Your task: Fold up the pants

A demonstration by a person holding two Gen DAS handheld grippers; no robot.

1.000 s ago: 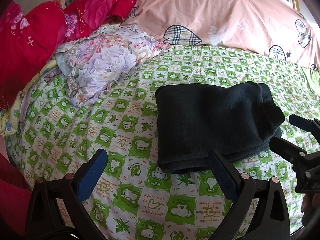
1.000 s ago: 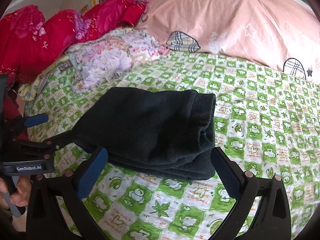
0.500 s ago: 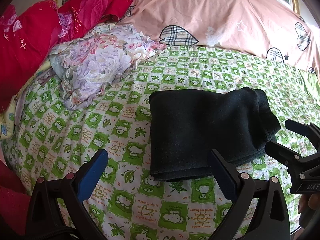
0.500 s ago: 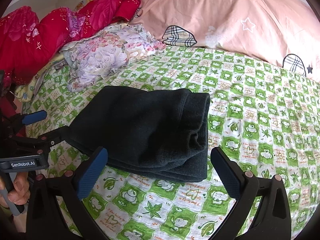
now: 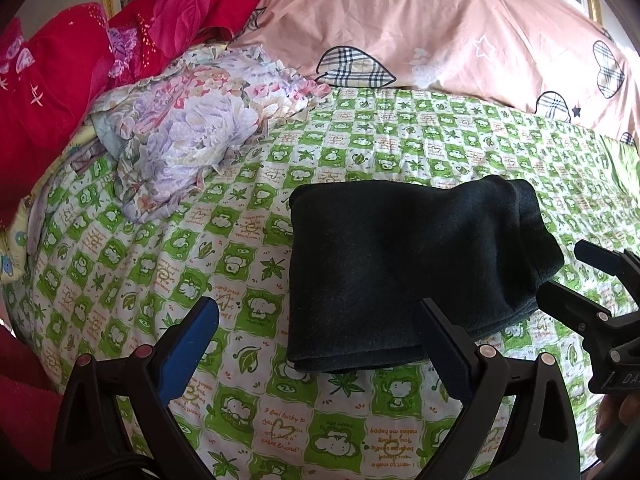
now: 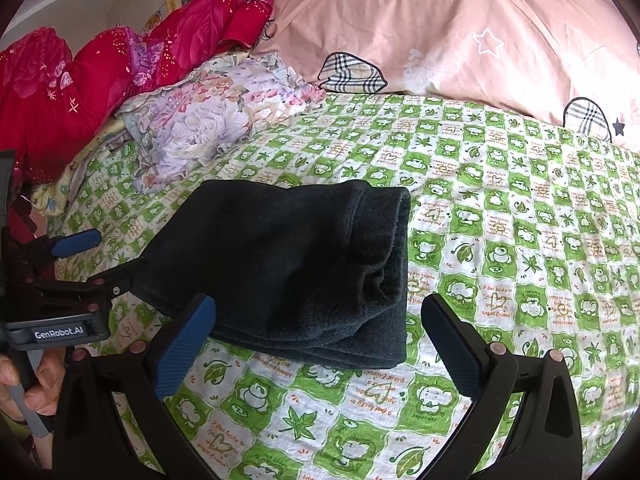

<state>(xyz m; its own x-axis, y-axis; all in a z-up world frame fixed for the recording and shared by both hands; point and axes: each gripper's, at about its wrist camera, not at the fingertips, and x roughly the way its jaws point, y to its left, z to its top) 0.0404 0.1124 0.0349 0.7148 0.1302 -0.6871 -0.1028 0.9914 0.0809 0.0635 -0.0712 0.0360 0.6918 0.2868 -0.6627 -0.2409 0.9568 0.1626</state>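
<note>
On the green-and-white checked bedsheet (image 5: 248, 240), dark pants (image 5: 400, 272) are lying folded into a compact rectangle, rolled edge facing the right side. Left gripper (image 5: 320, 344) is hovering with its jaws spread wide, grasping nothing, just short of the pants' near edge. Right gripper (image 6: 320, 336) is likewise standing released, jaws apart, empty, near the bundle. Floral cloth (image 5: 192, 132), red bedding (image 5: 60, 80) and pink quilt (image 5: 400, 24) are lying beyond
</note>
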